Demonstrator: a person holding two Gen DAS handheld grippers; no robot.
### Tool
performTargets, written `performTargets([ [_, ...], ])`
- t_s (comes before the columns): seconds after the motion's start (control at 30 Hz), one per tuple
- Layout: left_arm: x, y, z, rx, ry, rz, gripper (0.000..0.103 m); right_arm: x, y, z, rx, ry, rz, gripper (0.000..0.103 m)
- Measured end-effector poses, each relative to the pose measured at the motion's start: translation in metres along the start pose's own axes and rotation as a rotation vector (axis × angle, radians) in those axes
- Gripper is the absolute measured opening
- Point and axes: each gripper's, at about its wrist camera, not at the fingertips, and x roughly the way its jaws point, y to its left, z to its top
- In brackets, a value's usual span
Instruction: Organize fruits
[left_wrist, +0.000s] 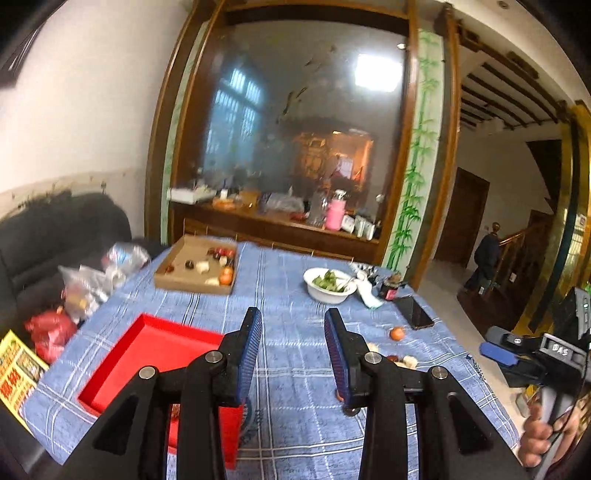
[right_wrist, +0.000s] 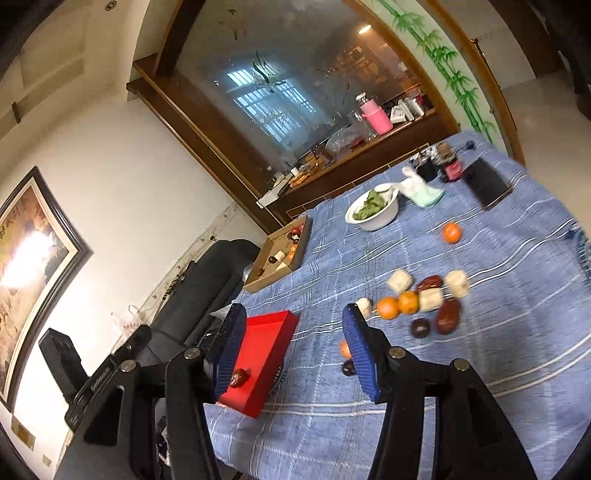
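Observation:
My left gripper (left_wrist: 292, 317) is open over the blue checked tablecloth (left_wrist: 295, 266) with nothing between its blue pads. A red tray (left_wrist: 155, 350) lies just left of it. My right gripper (right_wrist: 293, 314) is open too, and its pads hold nothing. A loose heap lies to its right: two oranges (right_wrist: 397, 305), red dates (right_wrist: 448, 315), white chunks (right_wrist: 400, 280) and a dark round fruit (right_wrist: 420, 328). One orange (right_wrist: 451, 232) sits apart, farther back. A single red date (right_wrist: 239, 377) rests in the red tray (right_wrist: 269, 343). A small orange (right_wrist: 345, 349) peeks out behind the right finger.
At the table's far left, a cardboard box (left_wrist: 195, 266) holds several fruits. A white bowl of greens (left_wrist: 328, 284), jars (left_wrist: 389, 288) and a phone (left_wrist: 413, 312) sit at the far right. Bags (left_wrist: 85, 288) lie on a dark sofa to the left. A hand (left_wrist: 539, 432) is at the right edge.

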Motion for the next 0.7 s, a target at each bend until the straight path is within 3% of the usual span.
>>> performTargets([
  [0.23, -0.003, -0.013, 0.011, 0.026, -0.065, -0.004, 0.036, -0.052, -0.013, 0.014, -0.060, -0.056, -0.067, 0.053],
  [0.47, 0.014, -0.037, 0.024, 0.049, -0.059, -0.095, 0.036, -0.069, -0.020, 0.016, -0.069, -0.046, -0.130, 0.053],
  [0.7, 0.031, -0.059, 0.026, 0.051, -0.058, -0.148, 0.036, -0.068, -0.020, 0.015, -0.046, 0.006, -0.082, 0.053],
])
